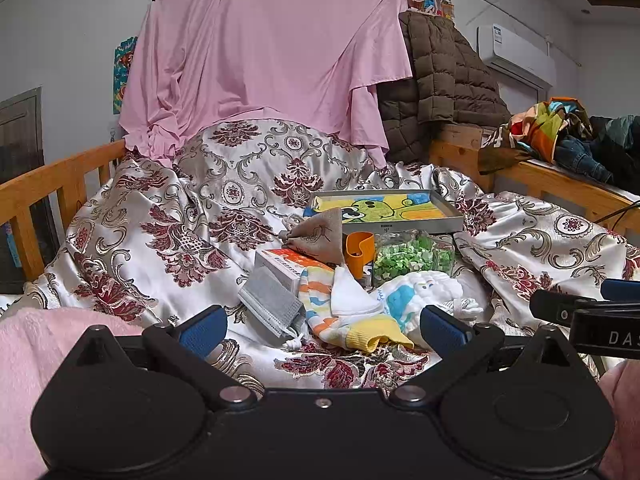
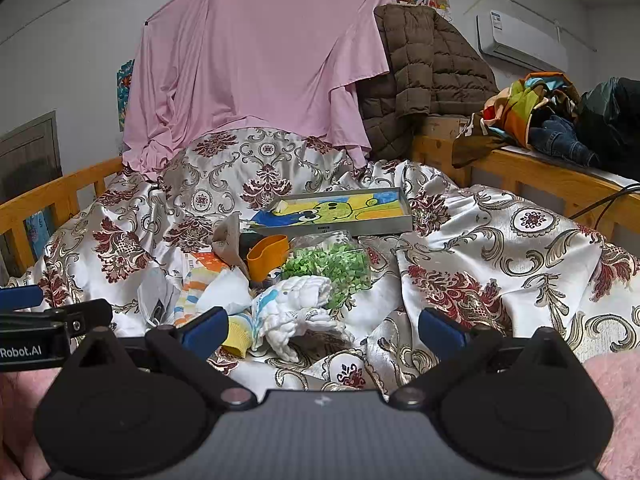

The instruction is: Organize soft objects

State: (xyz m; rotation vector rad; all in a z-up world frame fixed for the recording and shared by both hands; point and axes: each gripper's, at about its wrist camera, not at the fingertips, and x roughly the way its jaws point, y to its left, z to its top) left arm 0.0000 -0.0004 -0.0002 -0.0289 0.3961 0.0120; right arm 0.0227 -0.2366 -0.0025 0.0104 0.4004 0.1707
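A: Nearest to you is your left tool. Its blue fingers stand wide apart and hold nothing. It hovers over the patterned bedspread.

B: And my right one?

A: Your right tool is spread just as wide, also with nothing between its fingers and touching nothing.

B: Where are the soft things?

A: Just ahead of both tools, in one heap on the bed. The striped sock with the yellow cuff lies nearest, the grey face mask touches it on its left, and the white bundled cloth lies to its right. Behind them are a beige pouch, an orange cup, a jar of green pieces and a tray with a cartoon picture.
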